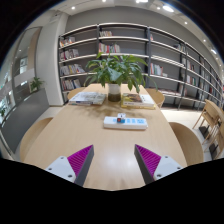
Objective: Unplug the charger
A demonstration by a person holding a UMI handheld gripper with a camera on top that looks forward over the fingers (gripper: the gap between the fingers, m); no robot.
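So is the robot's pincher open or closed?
Open. The gripper has its two pink-padded fingers wide apart with bare table between them, holding nothing. The power strip lies beyond them.

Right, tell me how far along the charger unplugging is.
Nothing looks done yet. The power strip lies on the table well beyond the hand-held gripper, with something plugged into it, too small to identify. In hand: only the approach, with the fingers open, holding nothing. Left: reach the strip, grip the charger and pull it out. A potted plant stands behind the strip.
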